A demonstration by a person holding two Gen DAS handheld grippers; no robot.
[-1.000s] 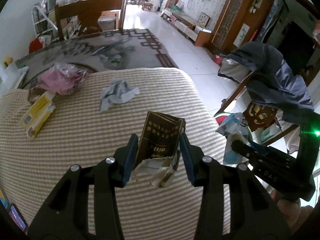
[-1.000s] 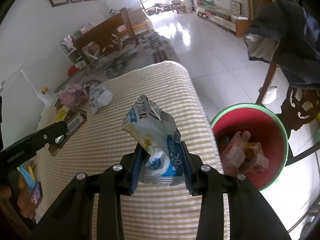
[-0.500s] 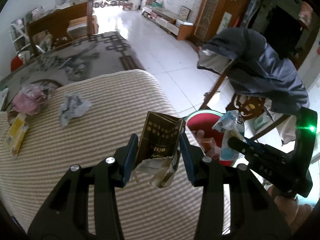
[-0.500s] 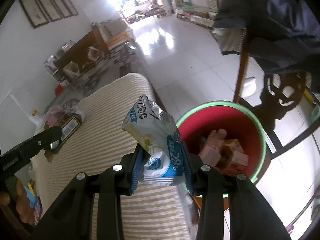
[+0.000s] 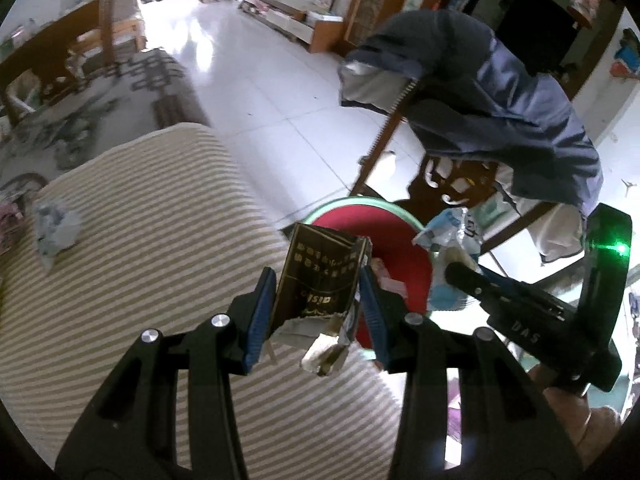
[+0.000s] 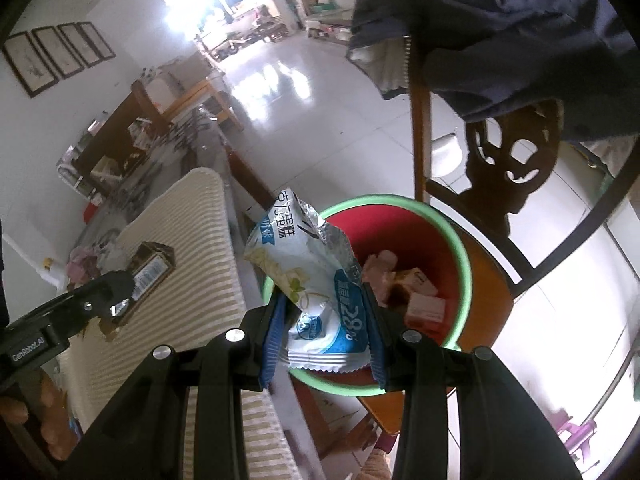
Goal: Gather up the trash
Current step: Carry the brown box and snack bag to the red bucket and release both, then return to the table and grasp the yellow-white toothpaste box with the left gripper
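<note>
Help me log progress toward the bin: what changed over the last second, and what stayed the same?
Both grippers swung from over the striped table toward the red bin: the right gripper now hangs above its opening, the left gripper nears its rim. Unchanged: right grips the snack wrapper, left the dark box; nothing dropped.

**Count of things in view**

Two black two-finger grippers: the left gripper (image 5: 318,302) and the right gripper (image 6: 322,320). One dark brown printed cardboard packet (image 5: 320,280). One white-and-blue foil snack wrapper (image 6: 312,276). One red plastic bin with a green rim (image 6: 456,240); it holds several pink and tan cartons (image 6: 416,292), too jumbled to count exactly. One crumpled grey-white paper wad (image 5: 54,226) on one beige striped cloth-covered surface (image 5: 140,240). One dark blue jacket (image 5: 492,104) over one carved wooden chair (image 6: 504,176). Four framed pictures (image 6: 56,58) on the wall.
</note>
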